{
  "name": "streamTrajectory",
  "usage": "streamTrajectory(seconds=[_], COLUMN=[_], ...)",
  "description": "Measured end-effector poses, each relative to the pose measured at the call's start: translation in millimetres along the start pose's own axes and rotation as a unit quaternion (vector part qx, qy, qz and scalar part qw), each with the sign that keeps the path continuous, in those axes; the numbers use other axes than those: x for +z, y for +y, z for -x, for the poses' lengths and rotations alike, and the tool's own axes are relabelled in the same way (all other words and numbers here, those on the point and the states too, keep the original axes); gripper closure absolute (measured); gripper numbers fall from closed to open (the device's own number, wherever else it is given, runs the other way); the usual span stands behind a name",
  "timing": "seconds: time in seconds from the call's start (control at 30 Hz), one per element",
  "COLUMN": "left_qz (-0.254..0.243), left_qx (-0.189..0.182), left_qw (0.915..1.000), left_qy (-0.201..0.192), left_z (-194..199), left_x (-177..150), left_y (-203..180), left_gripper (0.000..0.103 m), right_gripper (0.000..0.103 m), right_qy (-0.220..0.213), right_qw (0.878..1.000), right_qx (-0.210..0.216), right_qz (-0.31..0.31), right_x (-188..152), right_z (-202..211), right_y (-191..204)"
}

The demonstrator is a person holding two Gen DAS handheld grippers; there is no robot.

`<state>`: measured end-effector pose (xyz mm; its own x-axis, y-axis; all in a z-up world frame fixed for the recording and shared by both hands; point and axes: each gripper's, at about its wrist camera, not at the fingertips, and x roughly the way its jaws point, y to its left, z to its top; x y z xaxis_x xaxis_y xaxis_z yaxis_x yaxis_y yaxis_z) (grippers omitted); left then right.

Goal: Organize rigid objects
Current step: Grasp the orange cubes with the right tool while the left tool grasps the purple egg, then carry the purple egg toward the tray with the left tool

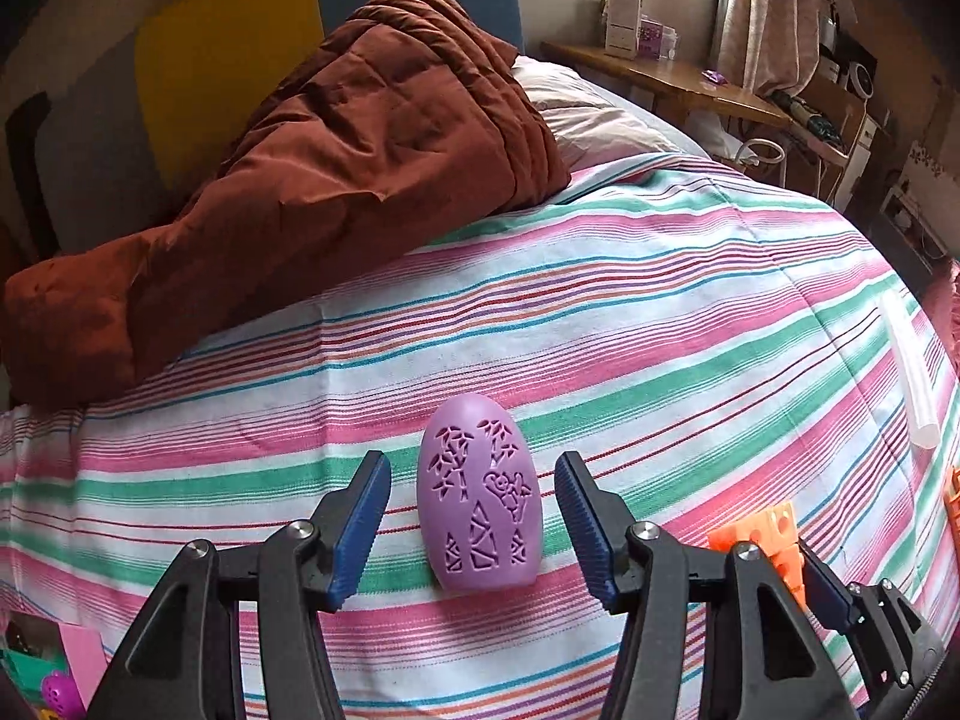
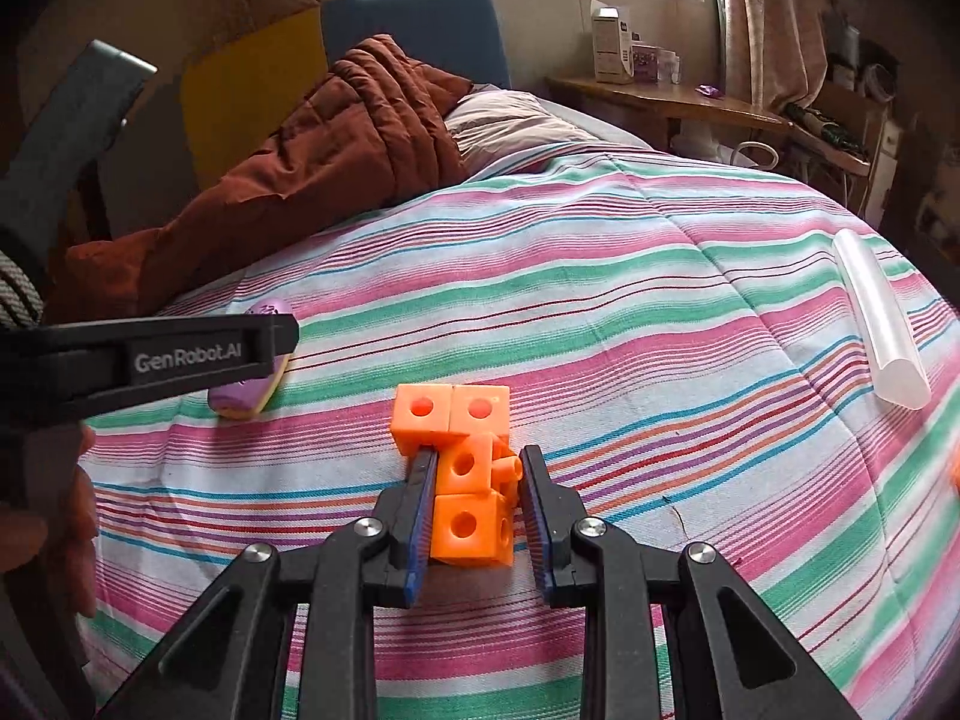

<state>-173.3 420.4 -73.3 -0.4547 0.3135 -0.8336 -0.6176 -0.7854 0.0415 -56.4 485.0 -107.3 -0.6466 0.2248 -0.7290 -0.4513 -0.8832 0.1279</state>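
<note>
Striped bed sheet (image 1: 660, 312) in pink, green and white forms the working surface. Left gripper (image 1: 473, 525): jaws wide apart, straddling a purple egg-shaped shell (image 1: 480, 495) with cut-out patterns that lies on the sheet between them, touching neither pad. Right gripper (image 2: 477, 516): jaws partly closed around a cluster of orange linking cubes (image 2: 465, 468); the left pad touches the cubes, while contact on the right is hard to judge. "GenRobot.AI" is printed on the left gripper's side in the right wrist view, where it partly hides the shell. Far right lies a translucent tube (image 2: 879, 324). A rust-brown quilt (image 1: 336, 180) is heaped far left. Boxes (image 1: 624, 18) stand on a distant wooden bench (image 1: 666, 75); their labels are unreadable.
</note>
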Motion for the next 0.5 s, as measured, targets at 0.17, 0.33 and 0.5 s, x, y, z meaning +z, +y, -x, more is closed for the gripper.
streamTrajectory(seconds=[0.17, 0.33, 0.5], left_qz=[0.021, 0.014, 0.005], left_qx=[-0.013, -0.013, -0.014], left_qw=[0.9997, 0.9996, 0.9991], left_qy=[0.002, -0.021, -0.04], left_z=[-11, -3, 10], left_x=[-10, -24, -45], left_y=[6, 7, 9], left_gripper=[0.059, 0.059, 0.059], right_gripper=[0.076, 0.076, 0.076], right_qy=[0.0, 0.0, -0.001], right_qw=[1.0, 1.0, 1.0], right_qx=[-0.005, -0.008, -0.013], right_qz=[0.003, 0.005, 0.008], right_x=[0, 0, 0], right_z=[-1, -1, -1], right_y=[1, 1, 2])
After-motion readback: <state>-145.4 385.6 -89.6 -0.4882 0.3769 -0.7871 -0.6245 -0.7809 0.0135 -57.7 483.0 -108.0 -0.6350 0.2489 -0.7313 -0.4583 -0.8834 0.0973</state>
